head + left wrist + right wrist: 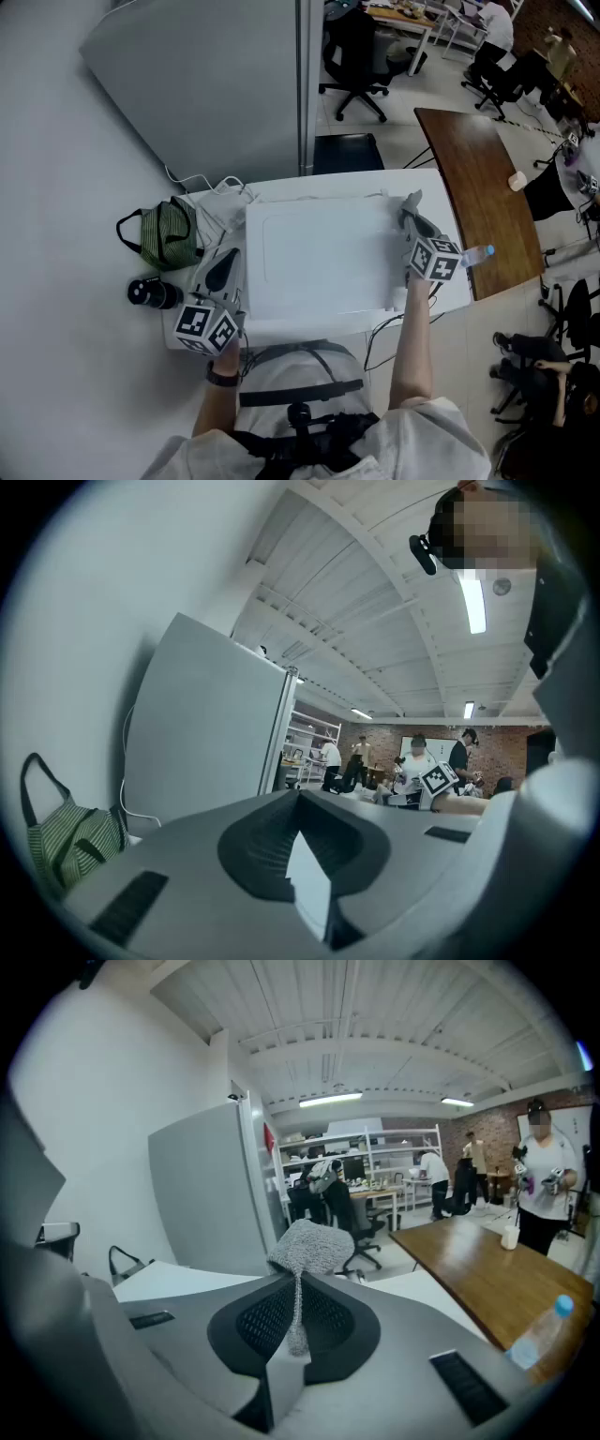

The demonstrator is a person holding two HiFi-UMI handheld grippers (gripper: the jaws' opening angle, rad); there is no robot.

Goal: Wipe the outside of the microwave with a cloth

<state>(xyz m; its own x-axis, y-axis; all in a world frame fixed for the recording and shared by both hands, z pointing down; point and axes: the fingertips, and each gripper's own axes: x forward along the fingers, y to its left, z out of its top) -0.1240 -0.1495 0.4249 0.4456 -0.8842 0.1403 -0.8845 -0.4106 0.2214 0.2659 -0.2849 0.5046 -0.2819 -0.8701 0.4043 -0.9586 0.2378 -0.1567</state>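
Plainly, the cloth (309, 1244) is a small grey knitted wad, pinched at its lower fold between the closed jaws of the right gripper (298, 1281), with its bunched top standing free above the tips. It is judged to be soft, light and limp, so a firm pinch on a gathered fold is best; a loose corner would likely slip out under rubbing. The microwave (319, 262) sits in the middle of the scene, its white top seen from above. Its casing is judged stiff, smooth and heavy enough to stay put under a wipe. In the head view the cloth (411, 200) is held at the far right corner of the microwave top, at the tip of the right gripper (410, 210); whether it touches the casing cannot be told. The left gripper (225, 270) is held at the near left edge of the microwave. Only the left gripper view shows that the jaws of the left gripper (300, 801) are closed together with nothing between them. A green striped bag (169, 234) lies to the left, and a black round object (150, 293) shows in the head view alone. A water bottle (542, 1330) stands on the wooden table (478, 1274) to the right.
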